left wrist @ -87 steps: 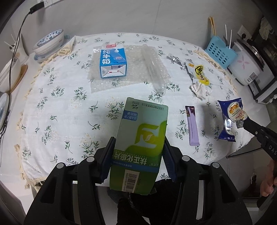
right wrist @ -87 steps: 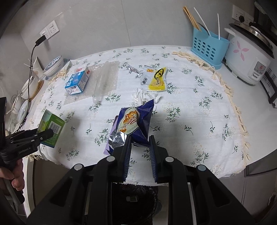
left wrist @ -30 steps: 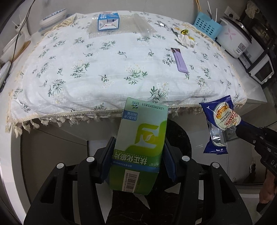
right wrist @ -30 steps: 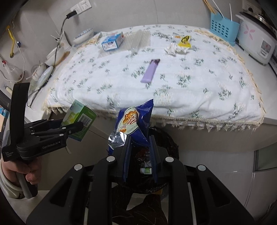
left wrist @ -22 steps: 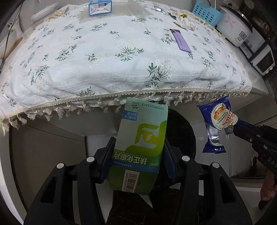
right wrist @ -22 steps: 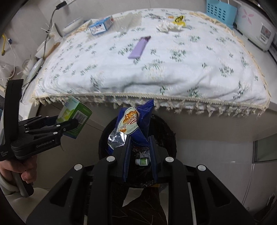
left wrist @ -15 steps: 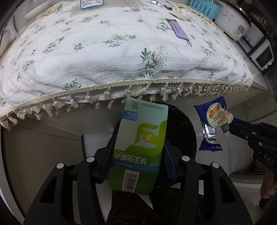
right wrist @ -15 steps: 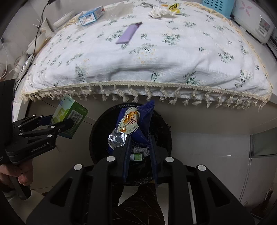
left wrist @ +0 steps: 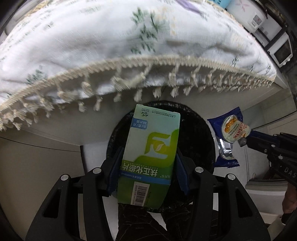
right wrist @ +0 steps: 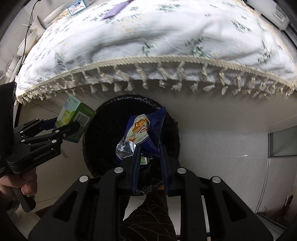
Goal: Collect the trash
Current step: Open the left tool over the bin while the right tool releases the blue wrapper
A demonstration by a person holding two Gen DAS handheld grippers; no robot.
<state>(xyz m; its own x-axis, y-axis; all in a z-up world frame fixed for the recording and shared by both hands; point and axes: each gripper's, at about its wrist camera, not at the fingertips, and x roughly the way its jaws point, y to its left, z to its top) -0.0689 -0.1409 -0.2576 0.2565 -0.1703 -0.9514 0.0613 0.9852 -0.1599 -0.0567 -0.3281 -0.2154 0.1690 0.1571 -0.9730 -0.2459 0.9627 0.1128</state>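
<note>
- Two hand-held grippers are in view, each loaded, both pointing steeply down over a black-lined bin [left wrist: 196, 129] that stands on the floor just under the near edge of the table [right wrist: 222, 118].
- Left hand-held gripper [left wrist: 148, 166]: jaws about half open, blue pads pressed on both long sides of a green-and-white box [left wrist: 150, 153] (barcode end nearest the camera). The box stands roughly upright between the pads, over the bin's mouth.
- Right hand-held gripper [right wrist: 149, 157]: jaws nearly closed, pinching the lower end of a blue snack wrapper [right wrist: 146, 133] with a torn silver flap on its left side. The wrapper hangs over the bin opening.
- From the right wrist view, the left hand-held gripper is at the left, held by a hand [right wrist: 24, 185], with the box at the bin's left rim.
- From the left wrist view, the wrapper is at the right, beside the bin's right rim.
- Bin contents: a small green-and-white item [right wrist: 143, 160] shows just behind the wrapper; it is too small to identify.
- Table: covered by a white floral tablecloth [left wrist: 111, 46] with a tasselled fringe. A purple packet [right wrist: 115, 10] and a blue-and-white carton [right wrist: 78, 5] lie at the far side.
</note>
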